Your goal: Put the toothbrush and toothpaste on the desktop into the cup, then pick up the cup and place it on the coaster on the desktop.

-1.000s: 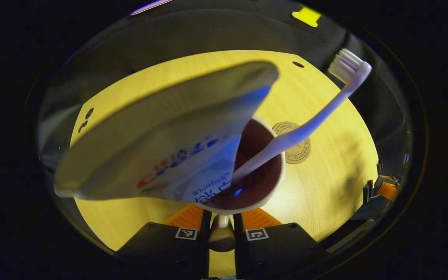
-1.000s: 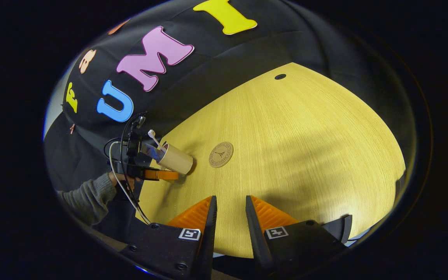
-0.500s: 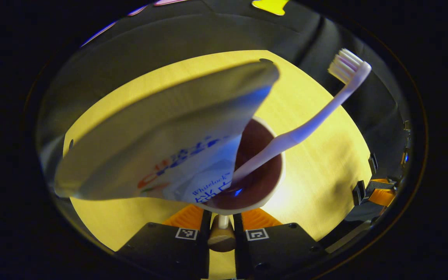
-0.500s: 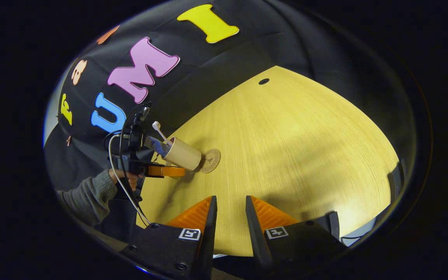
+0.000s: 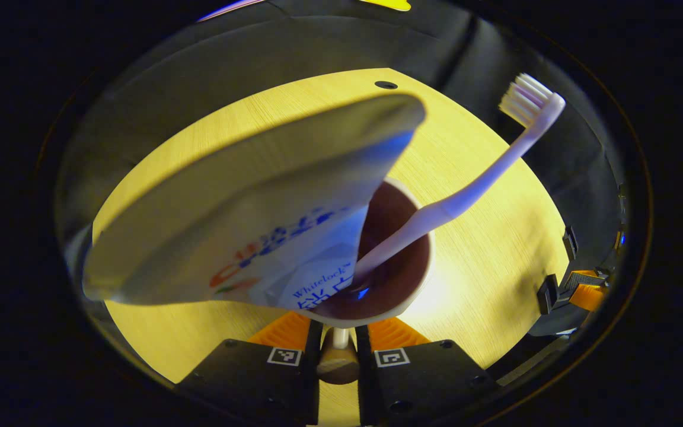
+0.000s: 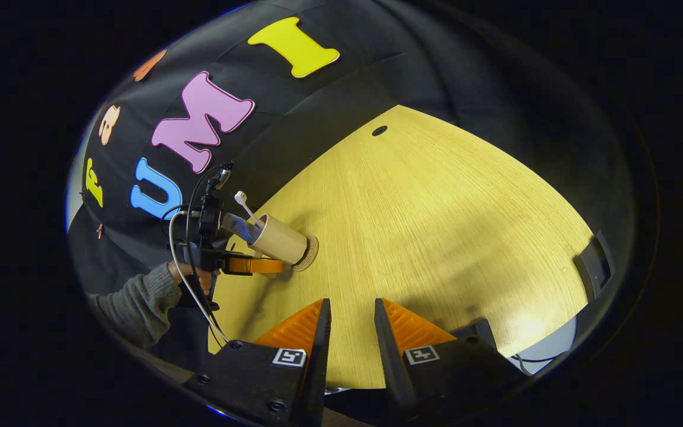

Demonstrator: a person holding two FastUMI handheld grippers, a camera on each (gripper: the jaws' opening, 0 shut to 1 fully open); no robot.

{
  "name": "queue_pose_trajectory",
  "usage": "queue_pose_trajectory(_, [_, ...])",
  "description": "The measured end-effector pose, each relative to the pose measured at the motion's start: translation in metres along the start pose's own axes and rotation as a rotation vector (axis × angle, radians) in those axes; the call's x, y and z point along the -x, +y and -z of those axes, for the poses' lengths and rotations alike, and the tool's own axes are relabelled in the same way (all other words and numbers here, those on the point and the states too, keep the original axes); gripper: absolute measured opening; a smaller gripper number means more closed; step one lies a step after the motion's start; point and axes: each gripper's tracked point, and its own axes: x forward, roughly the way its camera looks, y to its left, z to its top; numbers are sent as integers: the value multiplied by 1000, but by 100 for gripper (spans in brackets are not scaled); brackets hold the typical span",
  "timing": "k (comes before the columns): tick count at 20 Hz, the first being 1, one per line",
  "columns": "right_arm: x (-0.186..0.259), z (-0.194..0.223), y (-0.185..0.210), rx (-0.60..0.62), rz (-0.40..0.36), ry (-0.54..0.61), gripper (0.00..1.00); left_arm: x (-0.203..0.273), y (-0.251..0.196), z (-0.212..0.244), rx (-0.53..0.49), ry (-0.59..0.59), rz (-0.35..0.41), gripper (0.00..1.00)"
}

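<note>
Now that the cup (image 6: 277, 239) has travelled across to the coaster (image 6: 307, 254), where a second ago the two stood apart, its base sits over the disc, of which just a sliver peeks out on the far side. Whether the base is actually touching or held slightly above cannot be told. Toothpaste (image 5: 246, 207) and toothbrush (image 5: 466, 198) both stand in the cup, tube fanned out to one side, bristles up and leaning away. The left gripper (image 5: 338, 350) has its fingers closed tight on the cup's handle (image 5: 337, 356), gap narrow, carrying the load. The right gripper (image 6: 350, 332) hangs over bare desktop (image 6: 448, 225) well apart from the cup, fingers parted a little, holding nothing. Judgement: filling is done and the carry is nearly finished; what remains is lowering squarely onto the coaster and letting go of the handle without tipping the top-heavy contents.
</note>
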Motion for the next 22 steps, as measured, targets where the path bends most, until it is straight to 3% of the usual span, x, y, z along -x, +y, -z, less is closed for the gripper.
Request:
queue_pose_trajectory(6, [-3,-7,-5,-9,6,4,45,-2,0,0,3,10,-10,30])
queue_pose_trajectory(7, [-3,-7,-4,-8,6,7,46,-2,-2,0,2,13,-10,35])
queue_pose_trajectory(8, [-4,-7,-4,-8,4,8,45,-3,-3,0,3,16,-10,30])
queue_pose_trajectory(12, [-3,-6,-6,-9,6,10,46,-8,-3,-2,6,17,-9,30])
queue_pose_trajectory(13, [-4,-6,-7,-10,7,9,46,-5,0,1,8,19,-7,36])
queue_pose_trajectory(14, [-4,-5,-6,-11,7,9,46,-3,0,1,7,17,-4,31])
queue_pose_trajectory(17, [-4,-3,-6,-13,8,13,45,5,-5,-1,6,2,16,34])
queue_pose_trajectory(20, [-6,0,-3,-10,5,16,46,4,-10,0,-7,-11,23,63])
queue_pose_trajectory(21, [-7,0,-2,-8,4,17,46,4,-11,-1,-10,-17,21,88])
queue_pose_trajectory(22, [-7,1,-1,-7,2,18,45,5,-10,-1,-13,-23,16,86])
